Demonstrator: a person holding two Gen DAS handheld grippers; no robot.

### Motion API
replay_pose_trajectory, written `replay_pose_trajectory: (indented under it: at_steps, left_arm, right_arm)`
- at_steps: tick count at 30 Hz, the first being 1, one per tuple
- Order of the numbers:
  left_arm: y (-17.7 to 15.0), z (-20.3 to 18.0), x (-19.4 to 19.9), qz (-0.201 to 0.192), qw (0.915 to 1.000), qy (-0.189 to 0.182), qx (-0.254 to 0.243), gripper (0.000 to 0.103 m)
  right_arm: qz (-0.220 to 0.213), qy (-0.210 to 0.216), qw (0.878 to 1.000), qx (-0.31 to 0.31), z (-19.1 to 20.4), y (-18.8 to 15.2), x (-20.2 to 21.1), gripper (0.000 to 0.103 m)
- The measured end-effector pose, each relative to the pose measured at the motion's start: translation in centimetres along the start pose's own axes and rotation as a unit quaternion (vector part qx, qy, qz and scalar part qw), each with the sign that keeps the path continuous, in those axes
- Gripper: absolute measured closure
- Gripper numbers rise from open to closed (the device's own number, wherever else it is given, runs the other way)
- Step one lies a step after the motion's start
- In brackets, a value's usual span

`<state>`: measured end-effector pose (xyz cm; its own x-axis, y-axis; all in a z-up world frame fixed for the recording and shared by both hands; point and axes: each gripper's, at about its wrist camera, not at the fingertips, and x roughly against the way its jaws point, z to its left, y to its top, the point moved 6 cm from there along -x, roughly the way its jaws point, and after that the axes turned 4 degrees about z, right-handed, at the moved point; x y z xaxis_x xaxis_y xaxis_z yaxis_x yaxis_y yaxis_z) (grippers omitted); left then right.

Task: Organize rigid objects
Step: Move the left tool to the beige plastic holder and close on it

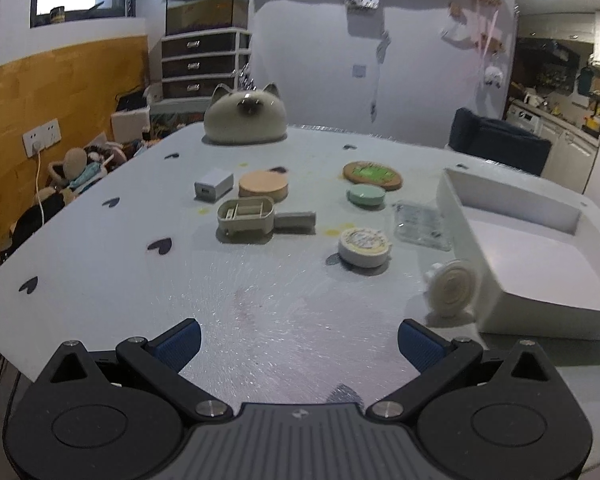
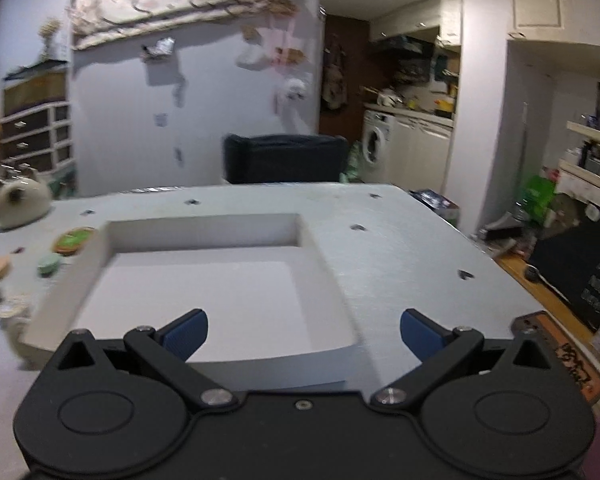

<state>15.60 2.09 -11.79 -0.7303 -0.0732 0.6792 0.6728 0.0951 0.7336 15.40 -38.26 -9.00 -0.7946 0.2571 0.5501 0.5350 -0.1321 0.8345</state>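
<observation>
1. Hovering over the near edge of the tabletop [image 1: 100, 264], the left gripper [image 1: 299, 344] is holding its blue pads wide apart with nothing between them.
2. Lying farthest left among the small things is a white charger [image 1: 213, 185], and just beside it a tan disc [image 1: 263, 186] is resting flat.
3. Sitting in front of those two is a beige holder [image 1: 245, 217] with a grey handle [image 1: 295, 220] sticking out to its right.
4. Standing at the far edge of the tabletop, behind this group, is a cat figure [image 1: 245, 118].
5. Lying further right are a green coaster [image 1: 372, 175] with a cork rim, a mint disc [image 1: 365, 196] just in front of it, and a white puck [image 1: 364, 246] nearer still.
6. Lying flat near the tray's left wall is a clear case [image 1: 422, 220].
7. Standing on edge and leaning against the same wall is a cream wheel [image 1: 452, 288].
8. Sitting at the right side of the tabletop is a white tray [image 1: 548, 304], showing a bare floor in both views.
9. Hanging above the near rim of the tray [image 2: 52, 320], the right gripper [image 2: 304, 332] is also keeping its pads spread wide, gripping nothing.
10. Appearing blurred at the left edge of the right wrist view are the coaster [image 2: 74, 240], the mint disc [image 2: 49, 265] and the cat [image 2: 22, 200].
</observation>
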Motion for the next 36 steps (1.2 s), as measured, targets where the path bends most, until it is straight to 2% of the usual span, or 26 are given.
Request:
replay_pose_trajectory:
  at_steps: [5,7,14,15,20,25,28,31,36]
  left_arm:
    - [0.8,0.4,-2.3,0.018,0.9997,0.019,0.001,0.000]
    - [1.1,0.7,-3.1,0.023,0.9994,0.024,0.004,0.000]
    - [1.8,1.3,-5.7,0.045,0.9983,0.037,0.006,0.000]
    - [1.9,1.3,-6.1,0.047,0.9981,0.039,0.006,0.000]
    - [2.2,1.4,-7.8,0.055,0.9973,0.049,0.000,0.000]
    - [2.9,1.9,-9.5,0.065,0.9974,0.028,0.010,0.000]
    - [3.7,2.4,-10.8,0.066,0.9974,0.019,0.019,0.000]
    - [4.8,3.0,-12.0,0.061,0.9977,0.024,0.015,0.000]
    - [7.2,4.3,-13.5,0.025,0.9993,0.021,0.018,0.000]
  right_arm:
    - [0.030,-0.023,0.999,0.010,-1.6,1.0,-3.5,0.000]
    - [0.039,-0.017,0.999,0.009,-1.9,1.5,-4.9,0.003]
    - [0.073,0.016,0.997,-0.009,-2.5,2.2,-9.1,0.042]
    - [0.078,0.019,0.997,-0.006,-2.5,2.1,-9.6,0.044]
    - [0.113,0.030,0.993,-0.002,-2.1,1.7,-12.4,0.069]
    - [0.131,0.039,0.991,0.000,-1.7,1.6,-14.3,0.086]
    - [0.143,0.030,0.989,0.007,-1.8,1.4,-15.0,0.092]
    - [0.152,0.038,0.988,0.008,-1.8,1.4,-15.3,0.092]
    - [0.153,0.041,0.987,0.006,-1.9,1.3,-15.3,0.093]
